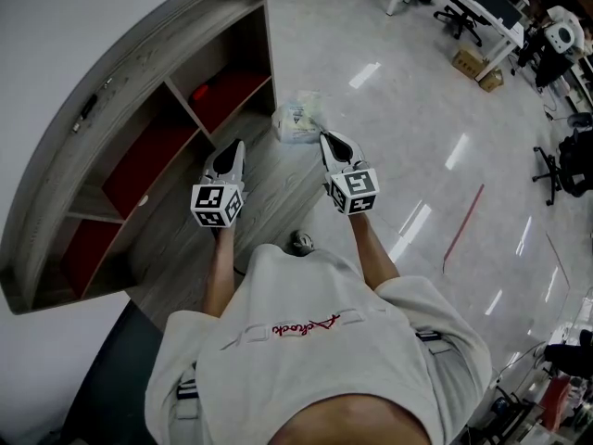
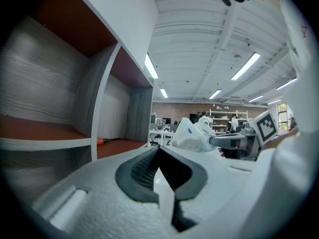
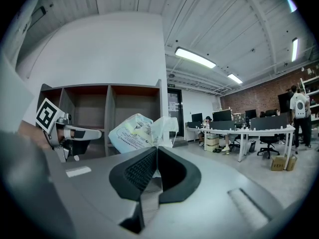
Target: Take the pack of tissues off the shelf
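The pack of tissues (image 1: 298, 119), white in a clear plastic wrap, hangs in the air just past the shelf's near end. My right gripper (image 1: 326, 139) is shut on the wrap's bunched edge. In the right gripper view the pack (image 3: 139, 133) sticks up from the closed jaws (image 3: 157, 149). My left gripper (image 1: 235, 148) is beside it, in front of the shelf (image 1: 139, 91), with its jaws together and nothing between them (image 2: 158, 149). From the left gripper view the pack (image 2: 192, 135) shows at the tip of the right gripper (image 2: 227, 141).
The grey wooden shelf has red-backed compartments (image 1: 227, 95), and a small red thing lies in the far one. Glossy floor (image 1: 417, 109) spreads to the right. Desks, chairs and boxes (image 1: 477, 63) stand far off, with people at them (image 3: 299, 108).
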Demonstrator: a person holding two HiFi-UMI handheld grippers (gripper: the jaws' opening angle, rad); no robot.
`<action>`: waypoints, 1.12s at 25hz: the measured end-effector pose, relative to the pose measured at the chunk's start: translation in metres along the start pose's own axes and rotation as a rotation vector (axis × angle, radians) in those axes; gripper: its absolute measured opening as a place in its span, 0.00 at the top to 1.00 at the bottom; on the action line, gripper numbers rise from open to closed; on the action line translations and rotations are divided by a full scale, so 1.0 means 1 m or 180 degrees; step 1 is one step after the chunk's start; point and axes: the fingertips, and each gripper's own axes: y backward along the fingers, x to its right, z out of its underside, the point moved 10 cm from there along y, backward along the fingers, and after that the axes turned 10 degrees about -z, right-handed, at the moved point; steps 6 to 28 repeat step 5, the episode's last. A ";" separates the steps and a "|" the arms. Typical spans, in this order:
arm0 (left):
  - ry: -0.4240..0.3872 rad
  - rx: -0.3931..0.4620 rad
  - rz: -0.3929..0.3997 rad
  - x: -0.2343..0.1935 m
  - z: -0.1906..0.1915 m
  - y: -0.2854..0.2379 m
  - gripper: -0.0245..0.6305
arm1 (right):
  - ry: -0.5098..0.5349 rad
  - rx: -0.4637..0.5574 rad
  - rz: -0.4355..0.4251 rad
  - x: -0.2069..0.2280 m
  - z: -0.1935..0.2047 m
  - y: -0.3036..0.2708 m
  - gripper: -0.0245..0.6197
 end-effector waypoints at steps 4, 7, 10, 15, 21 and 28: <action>0.0001 0.0002 -0.0002 -0.002 0.000 -0.004 0.96 | 0.0014 0.0007 -0.0003 0.002 -0.002 -0.004 0.95; 0.0003 0.0004 -0.0003 -0.002 0.000 -0.005 0.96 | 0.0022 0.0009 -0.0006 0.003 -0.003 -0.005 0.95; 0.0003 0.0004 -0.0003 -0.002 0.000 -0.005 0.96 | 0.0022 0.0009 -0.0006 0.003 -0.003 -0.005 0.95; 0.0003 0.0004 -0.0003 -0.002 0.000 -0.005 0.96 | 0.0022 0.0009 -0.0006 0.003 -0.003 -0.005 0.95; 0.0003 0.0004 -0.0003 -0.002 0.000 -0.005 0.96 | 0.0022 0.0009 -0.0006 0.003 -0.003 -0.005 0.95; 0.0003 0.0004 -0.0003 -0.002 0.000 -0.005 0.96 | 0.0022 0.0009 -0.0006 0.003 -0.003 -0.005 0.95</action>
